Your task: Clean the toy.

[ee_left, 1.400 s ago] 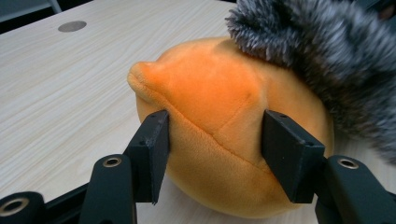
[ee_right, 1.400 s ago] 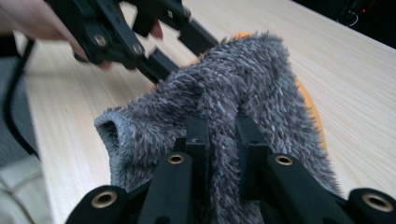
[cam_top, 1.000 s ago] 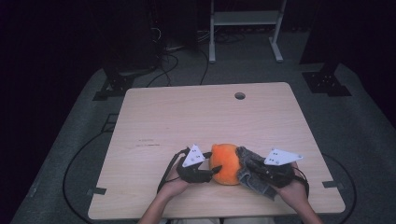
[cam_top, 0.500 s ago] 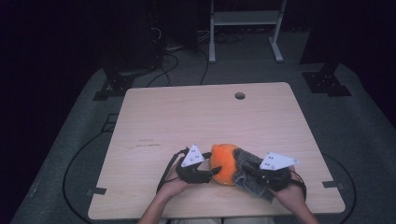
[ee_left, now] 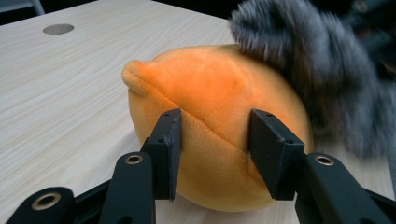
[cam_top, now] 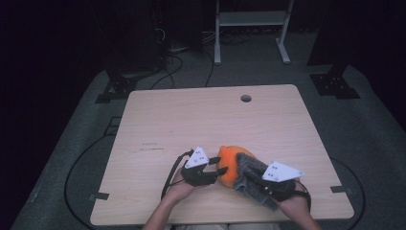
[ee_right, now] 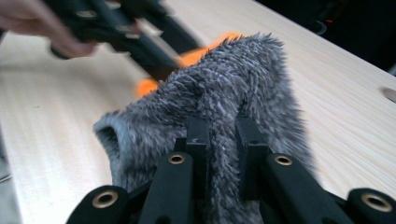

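Near the table's (cam_top: 158, 129) front edge, right gripper (ee_right: 223, 140) pinches a grey furry cover (ee_right: 224, 93) draped over the orange plush ball (ee_left: 210, 135); left gripper (ee_left: 217, 140), just closed, clamps the ball's opposite side

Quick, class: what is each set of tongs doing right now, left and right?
Left tongs: just closed, gripping the orange plush ball.
Right tongs: shut on the grey furry cover.

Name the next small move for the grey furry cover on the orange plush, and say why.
Probably draw the right gripper away from the orange plush, peeling the grey furry cover further off. The left gripper has just closed on the plush, and the right pinches the cover.
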Demonstrator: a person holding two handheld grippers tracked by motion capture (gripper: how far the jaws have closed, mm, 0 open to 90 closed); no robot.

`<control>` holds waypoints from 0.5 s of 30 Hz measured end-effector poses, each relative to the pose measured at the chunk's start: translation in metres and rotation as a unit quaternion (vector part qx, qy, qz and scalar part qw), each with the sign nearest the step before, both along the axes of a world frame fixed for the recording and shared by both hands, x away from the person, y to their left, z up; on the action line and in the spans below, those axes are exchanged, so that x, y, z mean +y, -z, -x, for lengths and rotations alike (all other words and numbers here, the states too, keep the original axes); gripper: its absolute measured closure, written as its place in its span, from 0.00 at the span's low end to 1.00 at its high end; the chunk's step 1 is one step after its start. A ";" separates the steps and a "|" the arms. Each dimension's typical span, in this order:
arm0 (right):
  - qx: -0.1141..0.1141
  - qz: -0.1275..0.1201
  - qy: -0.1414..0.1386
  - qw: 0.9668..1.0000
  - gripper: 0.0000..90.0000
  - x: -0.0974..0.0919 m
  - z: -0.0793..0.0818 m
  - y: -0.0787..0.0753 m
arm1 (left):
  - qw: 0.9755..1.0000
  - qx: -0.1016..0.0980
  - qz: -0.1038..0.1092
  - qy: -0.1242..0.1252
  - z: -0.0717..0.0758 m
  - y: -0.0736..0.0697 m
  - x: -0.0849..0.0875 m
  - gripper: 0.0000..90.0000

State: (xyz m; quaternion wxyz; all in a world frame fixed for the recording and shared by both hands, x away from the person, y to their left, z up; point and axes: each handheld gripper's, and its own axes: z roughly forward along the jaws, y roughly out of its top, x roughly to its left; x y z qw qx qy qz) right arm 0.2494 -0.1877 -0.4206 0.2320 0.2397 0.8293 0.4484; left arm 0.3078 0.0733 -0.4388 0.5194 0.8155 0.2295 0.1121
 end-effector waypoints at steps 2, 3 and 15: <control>0.004 -0.002 -0.006 1.000 0.86 0.004 -0.001 0.003 | 1.000 0.006 0.000 -0.003 -0.001 0.001 0.001 0.60; 0.006 -0.005 -0.009 1.000 0.86 0.004 -0.002 0.003 | 1.000 0.008 0.000 -0.004 -0.001 0.002 0.002 0.60; 0.074 -0.001 0.066 0.995 0.86 -0.052 -0.030 0.017 | 1.000 0.010 -0.002 0.002 0.002 0.003 0.004 0.56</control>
